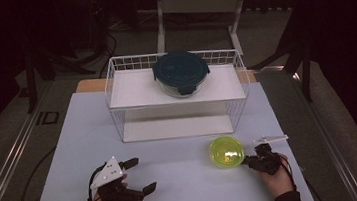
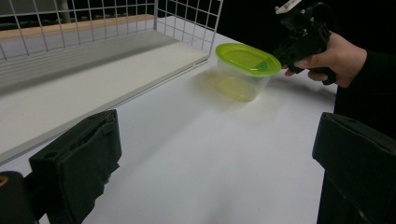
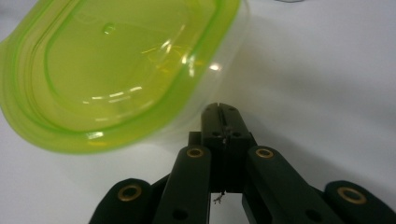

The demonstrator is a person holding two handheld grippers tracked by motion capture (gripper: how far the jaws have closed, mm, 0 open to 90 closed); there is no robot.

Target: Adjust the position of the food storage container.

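High view: the left tool [image 1: 136, 176] rests wide apart on the counter [image 1: 185, 180]; the right tool [image 3: 223, 112], jaws pressed together, touches the green-lidded tub [image 1: 226, 151].

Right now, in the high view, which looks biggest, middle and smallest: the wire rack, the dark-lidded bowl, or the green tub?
1. Wire rack, by far the largest.
2. Dark-lidded bowl, on the rack's top shelf.
3. Green tub, smallest, though it sits nearer the camera, so the true gap may be wider.
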